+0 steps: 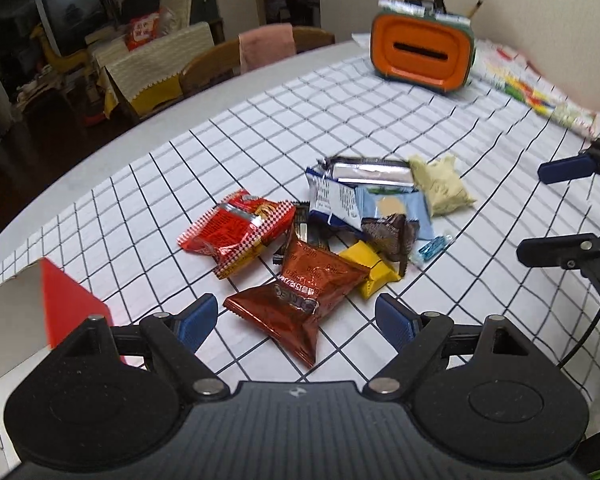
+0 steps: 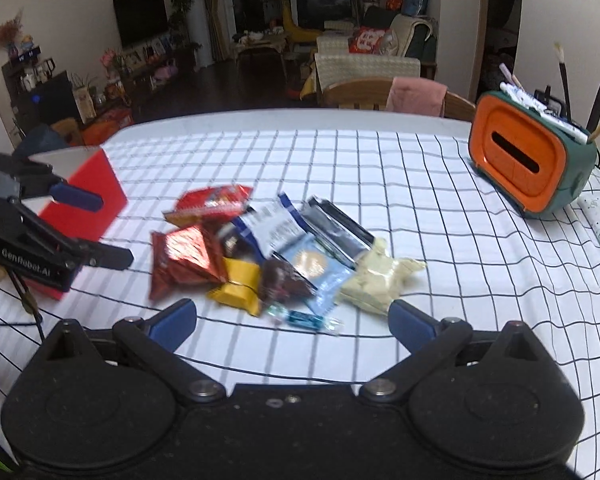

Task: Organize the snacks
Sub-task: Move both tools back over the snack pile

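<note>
Both left gripper point(image 1: 296, 322) and right gripper point(image 2: 292, 326) had jaws spread and empty over the snack pile point(image 1: 328, 224) mid-surface; packets probably light, crinkly, slippery, so best pinched at a sealed edge.

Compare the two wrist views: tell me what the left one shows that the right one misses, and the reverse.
Left wrist only: the right gripper, open, and the box's white inner wall. Right wrist only: the left gripper, open, and a television. Both: the snack pile, including the yellow packet, the red box and the orange holder.
</note>
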Demonstrator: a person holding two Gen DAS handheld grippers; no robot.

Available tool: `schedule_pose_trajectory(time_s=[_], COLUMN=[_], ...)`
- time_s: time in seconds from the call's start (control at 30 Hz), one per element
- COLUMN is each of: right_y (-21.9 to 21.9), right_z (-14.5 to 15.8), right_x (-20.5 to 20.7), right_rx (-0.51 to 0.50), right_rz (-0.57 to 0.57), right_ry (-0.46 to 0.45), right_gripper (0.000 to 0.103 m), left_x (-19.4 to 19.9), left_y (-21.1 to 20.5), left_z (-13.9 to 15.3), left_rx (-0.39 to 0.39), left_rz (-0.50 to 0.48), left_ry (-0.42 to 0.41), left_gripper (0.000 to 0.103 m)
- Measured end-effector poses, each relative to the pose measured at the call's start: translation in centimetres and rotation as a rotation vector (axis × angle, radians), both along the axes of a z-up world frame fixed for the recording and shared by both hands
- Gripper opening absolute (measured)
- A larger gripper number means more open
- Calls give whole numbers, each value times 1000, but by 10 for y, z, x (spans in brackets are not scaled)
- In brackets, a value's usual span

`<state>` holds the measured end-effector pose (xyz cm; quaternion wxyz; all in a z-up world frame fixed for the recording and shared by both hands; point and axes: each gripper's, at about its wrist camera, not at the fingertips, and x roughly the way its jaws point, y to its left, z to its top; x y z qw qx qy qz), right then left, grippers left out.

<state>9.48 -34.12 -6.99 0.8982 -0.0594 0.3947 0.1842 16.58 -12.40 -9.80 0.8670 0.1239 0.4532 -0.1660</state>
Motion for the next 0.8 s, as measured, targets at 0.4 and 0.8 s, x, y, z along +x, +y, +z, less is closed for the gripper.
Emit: schedule_pose_trajectory(time_s=[0.4,0.8], right_y=[-35,-38], right_z=[-31,-63], right_x=[63,109], right_rx=[-30,7], right_rz=[-54,-108], right_ry=[27,110], right_gripper=[99,92], left_x=[21,48], left_y=[-46,-33], left_z=[-25,-53], left_rx=[19,94], left_rz=[38,-18], left_ry=[34,99], left_gripper=[86,86])
